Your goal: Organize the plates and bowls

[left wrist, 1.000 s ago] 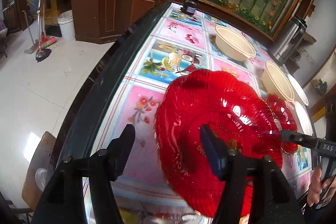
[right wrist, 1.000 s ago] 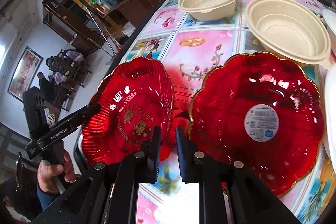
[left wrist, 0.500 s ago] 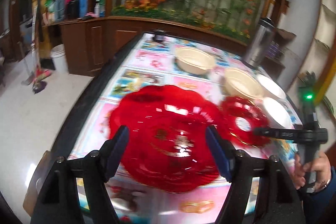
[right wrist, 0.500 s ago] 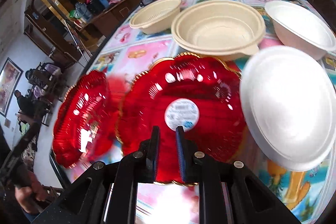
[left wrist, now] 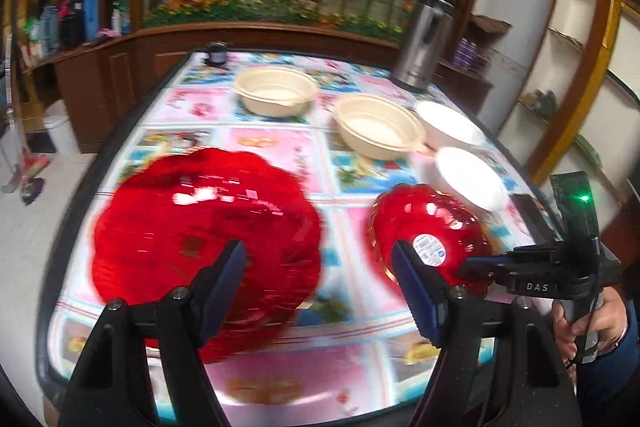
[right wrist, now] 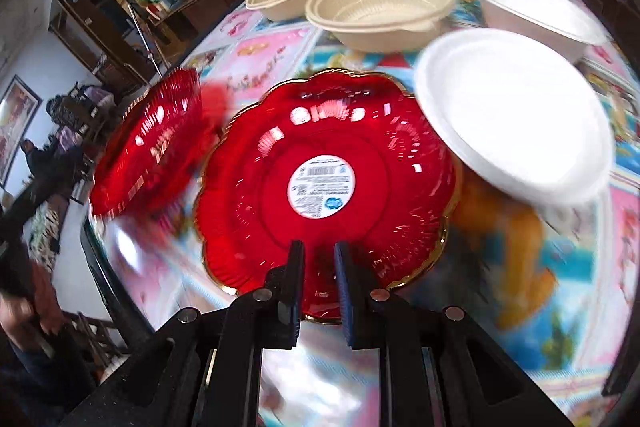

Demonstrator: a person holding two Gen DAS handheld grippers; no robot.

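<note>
A large red scalloped plate (left wrist: 200, 227) lies on the tablecloth, blurred; it shows at the left in the right wrist view (right wrist: 152, 147). My left gripper (left wrist: 318, 283) hangs open over its near right part, with nothing pressed between the fingers. A second red plate with a white round label (right wrist: 320, 183) has its near rim between the fingers of my right gripper (right wrist: 320, 275), which is shut on it. From the left wrist view this plate (left wrist: 432, 227) sits tilted at the tip of the right gripper (left wrist: 466, 265). Its far right edge is hidden behind a white dish (right wrist: 512, 115).
Two beige bowls (left wrist: 276, 89) (left wrist: 378, 125) and a second white dish (left wrist: 448, 121) stand farther back on the flowery tablecloth (left wrist: 280, 147). A steel flask (left wrist: 424, 39) is at the far right corner. A person's hand (left wrist: 592, 315) holds the right gripper's handle.
The left gripper has opened wider, rolled level and pulled back from the large red plate. The right gripper has carried the labelled plate to the right, up against the white dish.
</note>
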